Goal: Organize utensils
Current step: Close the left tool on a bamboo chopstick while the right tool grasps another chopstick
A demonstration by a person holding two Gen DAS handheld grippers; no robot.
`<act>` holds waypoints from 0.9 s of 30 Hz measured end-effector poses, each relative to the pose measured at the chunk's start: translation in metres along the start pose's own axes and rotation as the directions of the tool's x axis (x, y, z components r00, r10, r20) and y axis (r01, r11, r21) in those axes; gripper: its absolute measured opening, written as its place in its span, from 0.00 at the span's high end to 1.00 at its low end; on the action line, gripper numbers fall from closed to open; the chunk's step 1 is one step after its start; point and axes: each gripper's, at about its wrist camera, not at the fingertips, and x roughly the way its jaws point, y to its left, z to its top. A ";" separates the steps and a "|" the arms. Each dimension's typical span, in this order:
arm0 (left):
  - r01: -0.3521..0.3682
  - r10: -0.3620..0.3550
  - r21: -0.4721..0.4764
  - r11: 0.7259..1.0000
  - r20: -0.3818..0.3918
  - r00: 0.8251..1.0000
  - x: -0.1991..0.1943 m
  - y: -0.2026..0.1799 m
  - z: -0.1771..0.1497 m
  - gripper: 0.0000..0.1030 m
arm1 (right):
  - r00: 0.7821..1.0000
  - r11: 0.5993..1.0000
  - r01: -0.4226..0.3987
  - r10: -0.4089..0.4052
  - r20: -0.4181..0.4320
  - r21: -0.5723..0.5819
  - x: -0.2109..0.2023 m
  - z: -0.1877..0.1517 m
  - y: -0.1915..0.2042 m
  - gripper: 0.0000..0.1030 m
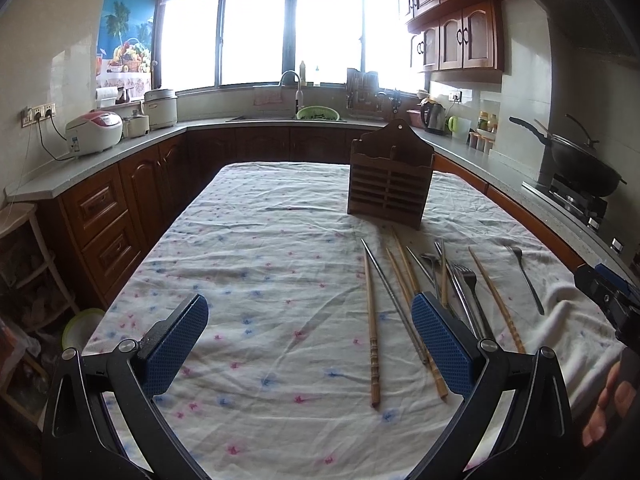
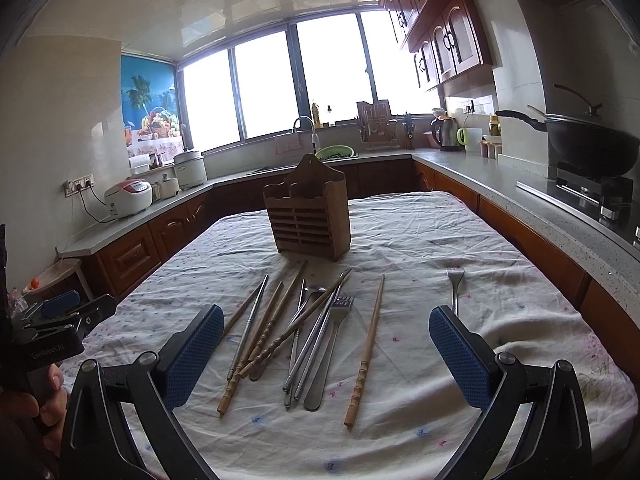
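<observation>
Start of sorting: left gripper [image 1: 310,342] and right gripper [image 2: 326,354], fingers apart and empty, hover before the wooden holder [image 2: 308,216]. Chopsticks, forks and apparently a spoon [image 2: 314,290] lie just before it. Next, likely: pinch one chopstick [image 2: 366,350].

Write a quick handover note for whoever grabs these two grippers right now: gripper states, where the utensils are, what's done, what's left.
Left gripper: open, empty, above the cloth left of the utensils.
Right gripper: open, empty, over the near ends of the pile.
Wooden holder: upright at the far side of the table; nothing shows above its rim.
Utensils: wooden chopsticks, metal chopsticks, a fork and a spoon overlap in a loose pile in front of the holder. One wooden chopstick lies alone to the right, and a second fork farther right.
Done: nothing sorted.
Left: everything into the holder.
</observation>
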 end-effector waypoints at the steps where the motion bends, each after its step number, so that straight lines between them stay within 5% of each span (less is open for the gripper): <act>1: 0.003 -0.003 -0.001 1.000 -0.013 1.000 0.005 0.000 0.002 0.00 | 1.000 1.000 -0.001 0.001 -0.008 0.005 0.002 0.002 -0.002 0.00; 6: 0.021 -0.019 0.017 1.000 -0.097 0.995 0.033 -0.004 0.012 0.00 | 0.999 1.000 -0.011 0.012 -0.050 0.020 0.019 0.010 -0.010 0.02; 12: 0.027 -0.011 0.083 0.996 -0.183 0.983 0.070 -0.018 0.022 0.06 | 0.989 0.998 -0.010 0.018 -0.146 0.056 0.054 0.019 -0.024 0.18; 20: 0.084 -0.045 0.120 0.989 -0.294 0.955 0.118 -0.034 0.030 0.16 | 0.969 0.994 0.011 0.017 -0.247 0.110 0.101 0.031 -0.047 0.41; 27: 0.106 -0.045 0.142 0.984 -0.378 0.925 0.159 -0.042 0.036 0.28 | 0.946 0.991 0.034 0.009 -0.325 0.128 0.145 0.037 -0.063 0.52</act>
